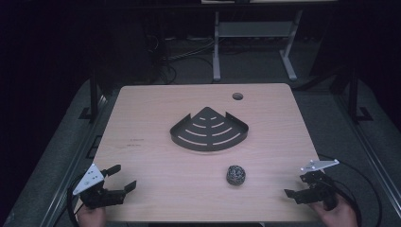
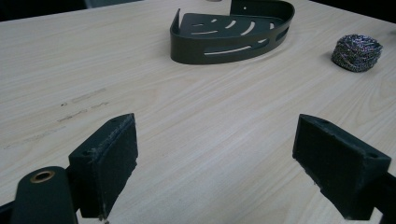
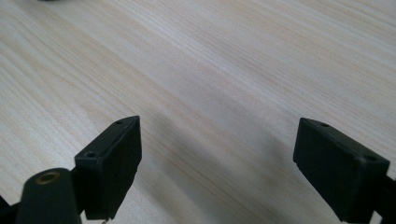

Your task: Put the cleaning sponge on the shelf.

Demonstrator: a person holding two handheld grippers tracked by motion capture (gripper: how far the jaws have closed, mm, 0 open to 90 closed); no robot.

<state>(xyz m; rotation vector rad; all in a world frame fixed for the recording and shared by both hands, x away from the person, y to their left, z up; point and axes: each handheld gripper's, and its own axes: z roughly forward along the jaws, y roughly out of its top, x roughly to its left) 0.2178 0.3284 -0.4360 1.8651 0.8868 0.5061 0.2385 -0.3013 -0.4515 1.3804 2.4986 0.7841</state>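
A black quarter-round slotted shelf basket (image 1: 209, 130) lies in the middle of the wooden table (image 1: 161, 189). A grey steel-wool ball (image 1: 235, 175) rests in front of it, slightly to the right. My left gripper (image 1: 124, 177) is near the front-left corner, open and empty. In the left gripper view the gripper (image 2: 215, 158) points at the basket (image 2: 233, 32), with the ball (image 2: 357, 52) at the far right. Over the front-right edge my right gripper (image 1: 295, 185) is held open, empty. The right gripper view has the wide-apart gripper (image 3: 217, 158) over bare wood.
A round cable hole (image 1: 237, 96) sits near the table's back edge. Faint marks (image 1: 136, 142) show on the left part of the top. Beyond the table stand a white desk frame (image 1: 255, 42) and floor cables. Each gripper trails a black cable off the front edge.
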